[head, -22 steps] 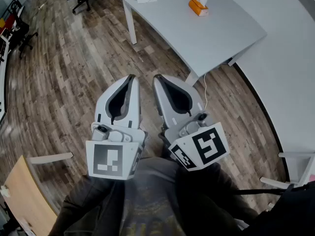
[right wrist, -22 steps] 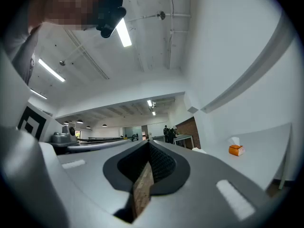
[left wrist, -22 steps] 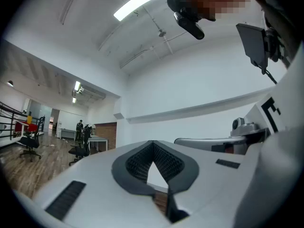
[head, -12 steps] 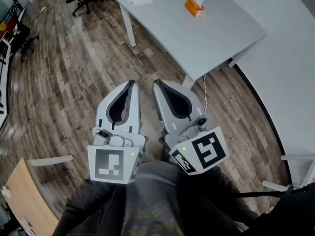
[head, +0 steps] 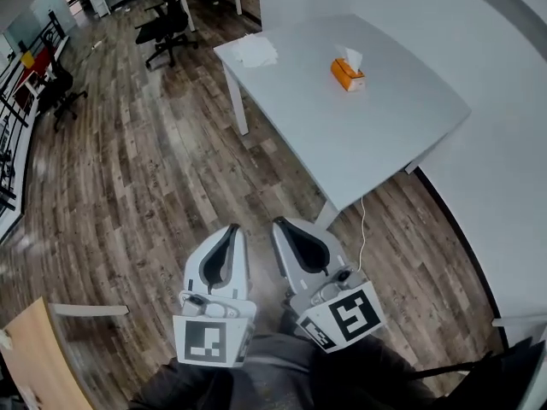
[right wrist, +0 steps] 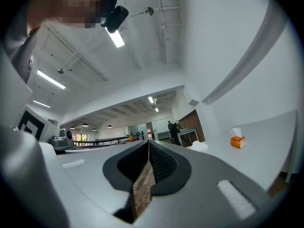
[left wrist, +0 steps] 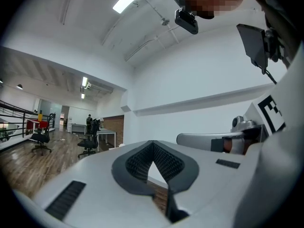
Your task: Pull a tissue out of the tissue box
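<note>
Tissue box (head: 347, 74), orange: well apart, ahead-right of right gripper (head: 280, 224); farther from left gripper (head: 233, 229). Both closed on nothing.

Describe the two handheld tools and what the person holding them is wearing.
Both the left tool and the right tool are long, rounded shells of light grey plastic, each with a teardrop opening lined by dark ribbed pads. Each carries a white cube at the rear, printed with black square markers. The person wears dark sleeves and a dark grey top.
</note>
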The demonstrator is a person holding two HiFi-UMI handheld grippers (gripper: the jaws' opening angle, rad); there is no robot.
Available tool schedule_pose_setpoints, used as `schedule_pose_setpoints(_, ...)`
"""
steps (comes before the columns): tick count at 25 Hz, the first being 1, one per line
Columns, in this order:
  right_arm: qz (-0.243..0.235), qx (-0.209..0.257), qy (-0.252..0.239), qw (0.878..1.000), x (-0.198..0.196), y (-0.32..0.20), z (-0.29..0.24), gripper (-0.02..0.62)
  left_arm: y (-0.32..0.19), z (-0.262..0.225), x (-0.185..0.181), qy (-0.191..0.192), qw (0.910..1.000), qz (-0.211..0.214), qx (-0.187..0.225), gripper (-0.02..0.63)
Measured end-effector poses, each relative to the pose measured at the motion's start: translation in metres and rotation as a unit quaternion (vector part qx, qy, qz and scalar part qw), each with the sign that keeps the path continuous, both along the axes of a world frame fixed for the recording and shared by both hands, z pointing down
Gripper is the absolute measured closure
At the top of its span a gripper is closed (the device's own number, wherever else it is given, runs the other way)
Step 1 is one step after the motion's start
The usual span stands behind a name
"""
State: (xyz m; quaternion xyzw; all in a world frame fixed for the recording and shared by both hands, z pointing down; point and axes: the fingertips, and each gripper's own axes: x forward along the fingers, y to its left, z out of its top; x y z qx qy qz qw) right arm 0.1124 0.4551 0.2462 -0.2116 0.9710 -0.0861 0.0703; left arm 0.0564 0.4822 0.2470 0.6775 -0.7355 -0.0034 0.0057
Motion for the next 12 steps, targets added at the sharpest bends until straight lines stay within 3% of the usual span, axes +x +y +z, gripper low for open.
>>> schedule_pose_setpoints(6,-0.003,0.002,0.013,1.000,-0.043,-0.026,0.005,0.592,-0.025,0.014,-0.049,0.019,0.9997,-0.007,-0.016,0.606)
schedule_pose_setpoints(12,0.034,0.009,0.015,0.999,-0.110,-0.104,0.014,0.592,-0.105,0.019,-0.113,0.031,0.9989,0.035,-0.006,0.606)
